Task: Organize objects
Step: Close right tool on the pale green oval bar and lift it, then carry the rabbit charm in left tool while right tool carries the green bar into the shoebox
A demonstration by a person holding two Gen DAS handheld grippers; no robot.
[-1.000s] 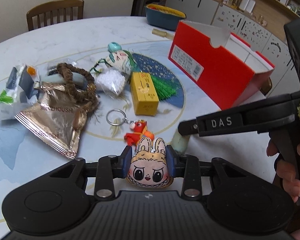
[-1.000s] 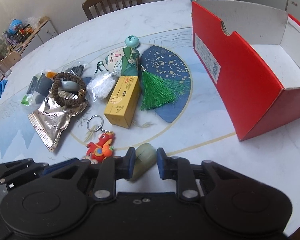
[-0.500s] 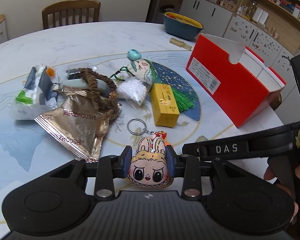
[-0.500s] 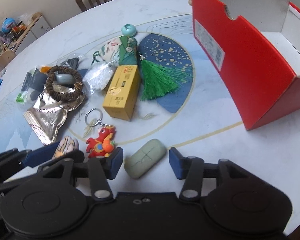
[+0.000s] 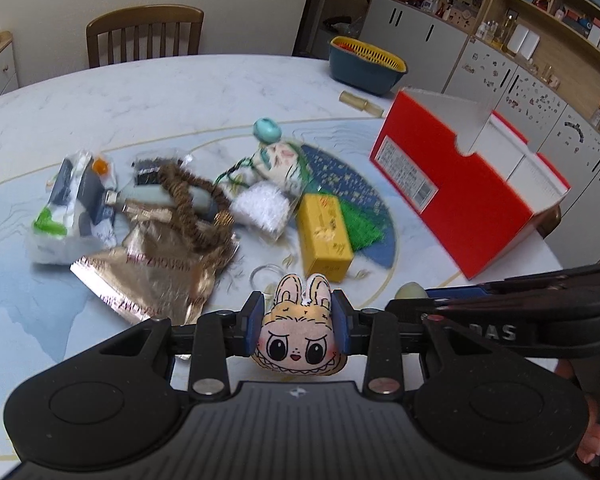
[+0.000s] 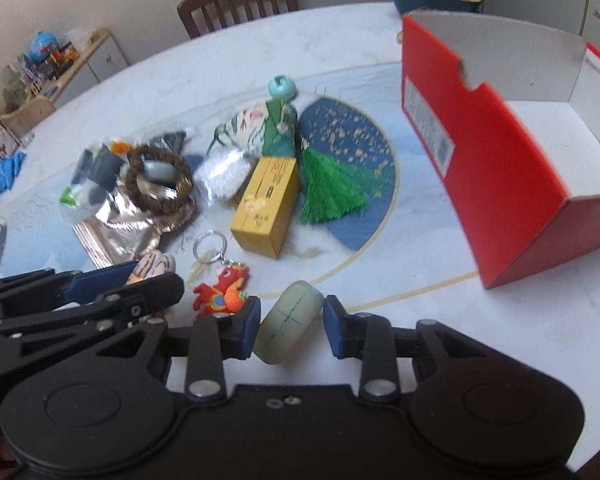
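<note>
Soft plush bunny face (image 5: 298, 334) pinched in left gripper (image 5: 298, 322) jaws near red box (image 5: 460, 188); right gripper (image 6: 290, 324) jaws closing around smooth, likely slippery green case (image 6: 288, 328), best squeezed across flat sides.

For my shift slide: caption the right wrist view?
Right gripper closing around pale green oval case, red shoebox open beside the clutter.

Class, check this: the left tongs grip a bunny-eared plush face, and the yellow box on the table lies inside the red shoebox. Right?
Not quite. The yellow box lies on the table outside the red shoebox, beside the green tassel, as the right wrist view shows. The left tongs do grip the plush face.
</note>
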